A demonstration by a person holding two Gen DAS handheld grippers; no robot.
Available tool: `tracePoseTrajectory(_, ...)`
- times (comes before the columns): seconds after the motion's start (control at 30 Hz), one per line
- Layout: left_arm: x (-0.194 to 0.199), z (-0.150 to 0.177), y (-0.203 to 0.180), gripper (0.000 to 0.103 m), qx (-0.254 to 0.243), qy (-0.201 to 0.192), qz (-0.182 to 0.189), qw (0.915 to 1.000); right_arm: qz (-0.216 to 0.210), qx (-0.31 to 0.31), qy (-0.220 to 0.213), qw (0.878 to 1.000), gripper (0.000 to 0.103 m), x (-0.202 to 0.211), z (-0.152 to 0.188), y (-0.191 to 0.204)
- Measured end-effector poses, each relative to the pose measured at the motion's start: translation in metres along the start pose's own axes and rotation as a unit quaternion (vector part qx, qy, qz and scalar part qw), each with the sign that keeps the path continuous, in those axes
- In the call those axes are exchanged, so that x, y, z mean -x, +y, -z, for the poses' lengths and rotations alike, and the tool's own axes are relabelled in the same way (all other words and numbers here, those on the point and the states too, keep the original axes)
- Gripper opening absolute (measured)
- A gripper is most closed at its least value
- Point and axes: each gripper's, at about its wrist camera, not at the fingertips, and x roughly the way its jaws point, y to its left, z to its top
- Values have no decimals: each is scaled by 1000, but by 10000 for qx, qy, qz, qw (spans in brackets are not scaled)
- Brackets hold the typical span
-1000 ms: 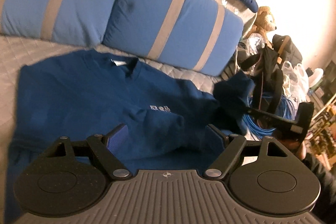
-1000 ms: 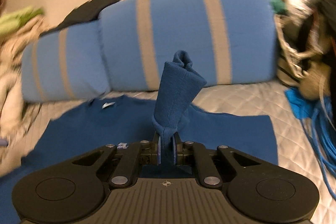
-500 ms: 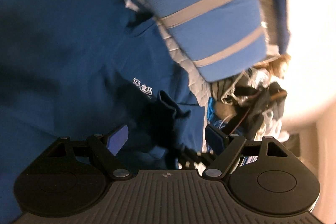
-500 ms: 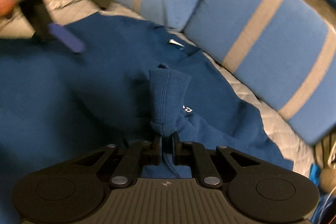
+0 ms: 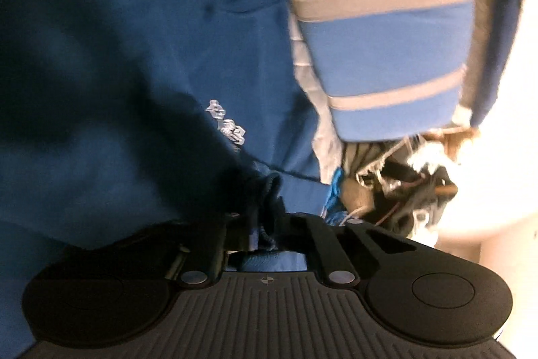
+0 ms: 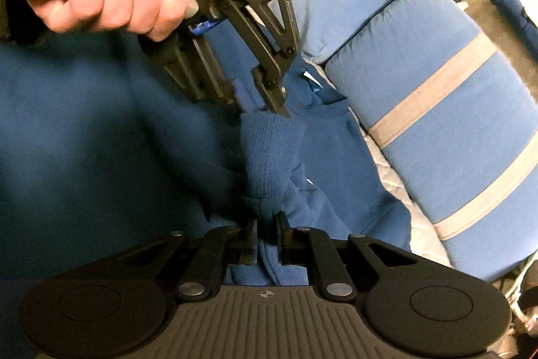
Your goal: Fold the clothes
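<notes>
The blue sweater (image 6: pixel 84 130) lies flat on the bed, its neck by the striped pillows (image 6: pixel 447 110). The left gripper (image 6: pixel 260 105) has pinched shut on the sleeve cuff (image 6: pixel 272 153). The right gripper (image 6: pixel 267 226) is opening, cuff between (a hand-over, probably). Next, lay the sleeve across the chest; there's room, away from the pillows.

Dim, warm light; blown-out glare at the left view's right edge, motion blur, fisheye bending.

R gripper (image 6: pixel 267 224) opening round sweatshirt cuff (image 6: pixel 272 153), L gripper (image 6: pixel 259 101) pinching cuff tip
</notes>
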Motion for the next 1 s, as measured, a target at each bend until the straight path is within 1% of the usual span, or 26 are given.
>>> tracePoseTrajectory(0.03, 4, 1, -4, 5, -82, -24, 45, 10000, 88, 15, -65, 9999, 21, 2, 3, 1)
tracePoseTrajectory(0.07, 8, 1, -9, 5, -157, -45, 102, 9998, 173, 18, -131, 9998, 38, 4, 6, 1)
tracePoseTrajectory(0.1, 13, 2, -15, 5, -249, -73, 155, 9995, 293, 2, -192, 9994, 63, 6, 9, 1)
tracePoseTrajectory(0.13, 18, 3, -22, 5, -345, -103, 208, 9991, 445, -26, -246, 9987, 74, 7, 13, 1)
tracePoseTrajectory(0.17, 23, 4, -28, 5, -419, -138, 280, 9986, 605, -55, -298, 9977, 89, 8, 18, 1)
tracePoseTrajectory(0.2, 29, 5, -35, 5, -489, -173, 355, 9980, 755, -109, -287, 9967, 92, 7, 22, -1)
tracePoseTrajectory(0.27, 40, 6, -49, 5, -598, -249, 492, 9967, 1041, -246, -198, 9941, 93, 0, 32, -5)
tracePoseTrajectory(0.33, 52, 8, -61, 5, -713, -334, 628, 9949, 1244, -661, -169, 9899, 93, -4, 44, -16)
tracePoseTrajectory(0.4, 65, 11, -71, 5, -819, -427, 735, 9930, 1770, -968, -138, 9793, 95, -7, 55, -26)
tracePoseTrajectory(0.43, 72, 12, -76, 5, -869, -470, 782, 9920, 1944, -1128, -109, 9743, 95, -9, 60, -32)
tracePoseTrajectory(0.47, 79, 12, -80, 5, -954, -529, 791, 9909, 1974, -1402, -83, 9702, 95, -10, 66, -40)
tracePoseTrajectory(0.53, 96, 12, -89, 5, -1136, -653, 795, 9882, 1883, -2110, -33, 9592, 95, -9, 80, -60)
tracePoseTrajectory(0.57, 103, 13, -92, 5, -1247, -726, 770, 9865, 1781, -2514, -6, 9513, 95, -9, 86, -71)
tracePoseTrajectory(0.63, 119, 13, -98, 5, -1414, -874, 710, 9835, 1576, -3295, 43, 9309, 94, -9, 100, -93)
tracePoseTrajectory(0.73, 142, 11, -102, 5, -1555, -1072, 625, 9800, 1252, -4306, 110, 8938, 91, -9, 114, -125)
tracePoseTrajectory(0.8, 156, 11, -103, 5, -1678, -1223, 557, 9766, 1118, -4715, 113, 8747, 89, -9, 122, -136)
tracePoseTrajectory(0.83, 163, 10, -103, 5, -1741, -1295, 513, 9748, 1063, -4843, 120, 8683, 88, -10, 123, -141)
tracePoseTrajectory(0.87, 169, 9, -102, 5, -1800, -1353, 471, 9732, 1020, -4912, 130, 8650, 88, -11, 124, -145)
tracePoseTrajectory(0.93, 180, 6, -99, 5, -1840, -1443, 405, 9714, 951, -4908, 152, 8659, 86, -13, 122, -149)
tracePoseTrajectory(1.0, 190, 3, -94, 4, -1863, -1530, 328, 9699, 894, -4758, 134, 8749, 84, -12, 118, -146)
